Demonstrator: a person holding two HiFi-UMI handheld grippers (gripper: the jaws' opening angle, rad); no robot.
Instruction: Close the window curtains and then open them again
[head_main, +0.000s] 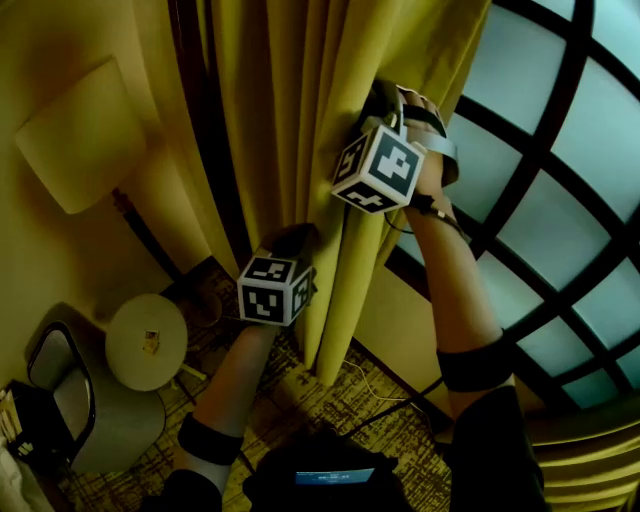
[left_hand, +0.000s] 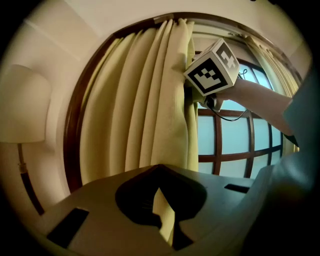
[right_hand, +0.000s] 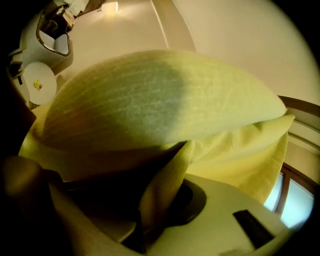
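Nearest, at the bottom of the head view, two forearms in dark cuffs reach out over a patterned carpet (head_main: 330, 400), where a thin cable (head_main: 375, 385) trails along the foot of the window wall. On the near left stands a chair (head_main: 70, 410) with a dark seat, and just beyond it a small round side table (head_main: 128, 362) with a small object on its top.

The left gripper (left_hand: 160, 185) is the lower and nearer of the two. Its jaws are clenched on a narrow fold of the yellow curtain (head_main: 280, 110), a strip of cloth showing pinched between them. The right gripper (right_hand: 170, 185) is higher and farther, at the curtain's window-side edge. Its jaws are clamped on a thicker fold of the same cloth, which billows over it and fills most of its own view.

The curtain hangs in deep pleats, gathered at the left side of the window (head_main: 560, 200), reaching down to the carpet. To its right the pale frosted panes stand uncovered within a dark lattice of bars. Far left, a floor lamp (head_main: 70, 135) with a pale shade stands against the plain wall (head_main: 40, 260).
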